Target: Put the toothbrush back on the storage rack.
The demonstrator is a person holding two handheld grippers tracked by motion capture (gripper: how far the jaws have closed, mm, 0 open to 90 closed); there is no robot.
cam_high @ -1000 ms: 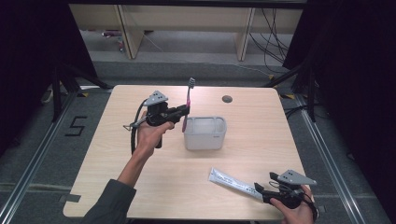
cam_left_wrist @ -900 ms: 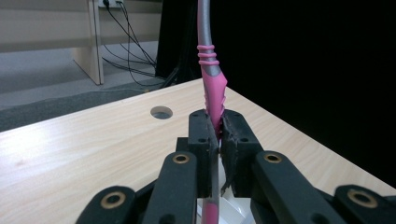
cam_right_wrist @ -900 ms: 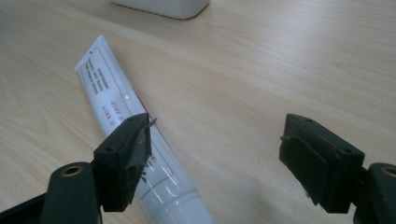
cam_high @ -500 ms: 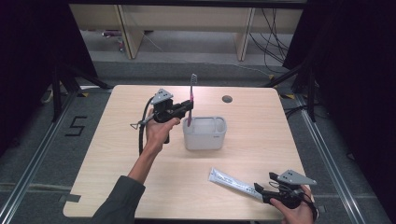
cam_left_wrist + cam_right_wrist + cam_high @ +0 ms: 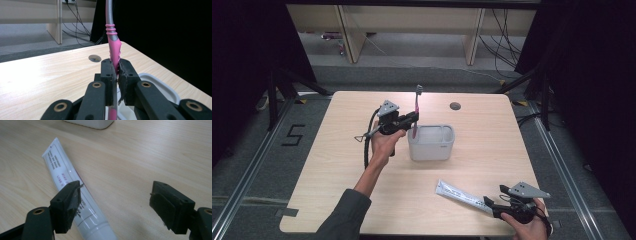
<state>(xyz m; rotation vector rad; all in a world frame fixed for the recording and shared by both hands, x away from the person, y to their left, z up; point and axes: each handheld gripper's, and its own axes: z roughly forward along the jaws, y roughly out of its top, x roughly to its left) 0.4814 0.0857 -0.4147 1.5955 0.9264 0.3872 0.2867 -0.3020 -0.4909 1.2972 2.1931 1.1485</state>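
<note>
I judge 1 of 2 items nearly binned: my left gripper (image 5: 411,121) clamps the toothbrush (image 5: 417,107) upright over the bin (image 5: 432,143) mid-table, while my right gripper (image 5: 492,206), jaws wide and holding nothing, sits by the tube (image 5: 460,194) near the front edge.

We see a light wooden table (image 5: 337,165) with a round hole (image 5: 455,106) near its far edge; a white container (image 5: 432,145) and a toothpaste tube (image 5: 459,195) lie on it.

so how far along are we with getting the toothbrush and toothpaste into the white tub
Nothing is in the tub yet. In hand: the left tongs grip the toothbrush upright at the tub's left rim, apparently ready to lower. Left: the toothpaste tube lies flat on the table, with the right tongs open beside it.
</note>
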